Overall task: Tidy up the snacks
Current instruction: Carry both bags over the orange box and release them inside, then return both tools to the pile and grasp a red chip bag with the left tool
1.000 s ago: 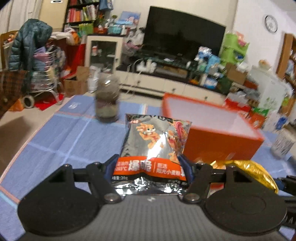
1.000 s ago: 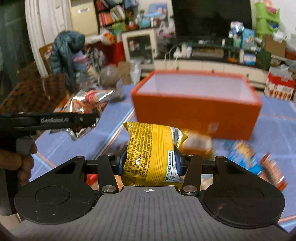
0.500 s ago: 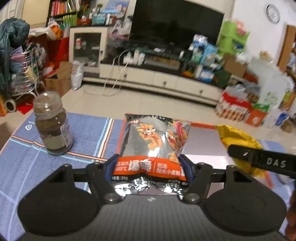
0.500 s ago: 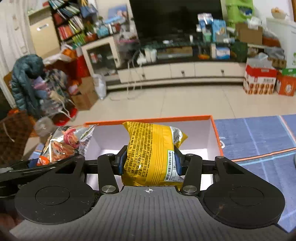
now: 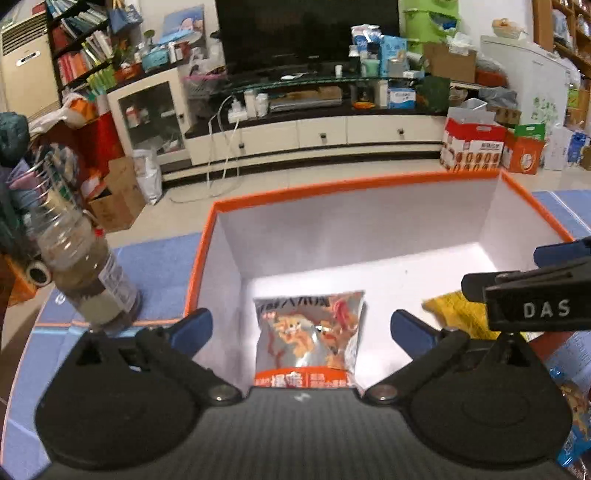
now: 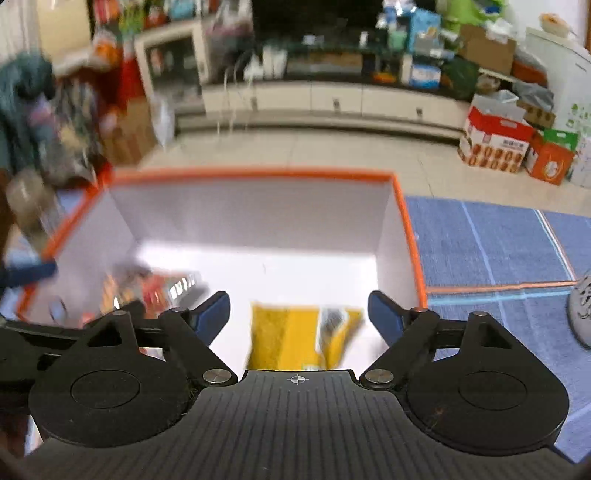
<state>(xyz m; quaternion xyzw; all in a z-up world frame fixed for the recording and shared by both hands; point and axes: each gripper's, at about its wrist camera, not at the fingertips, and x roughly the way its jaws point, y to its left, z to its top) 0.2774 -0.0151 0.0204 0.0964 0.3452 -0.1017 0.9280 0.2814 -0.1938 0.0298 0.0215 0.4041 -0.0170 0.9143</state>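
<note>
Home living room: television [image 5: 306, 35], bookshelf [image 5: 79, 48], media cabinet [image 5: 321, 134]

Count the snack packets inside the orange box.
2. The silver packet lies at the box's left, the yellow packet at its right; others may hide behind the hand-held grippers.

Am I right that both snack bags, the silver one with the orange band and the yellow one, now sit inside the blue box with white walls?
Not quite: the orange-rimmed box is orange, not blue. The left wrist view shows the silver bag and yellow bag inside its white walls.
</note>
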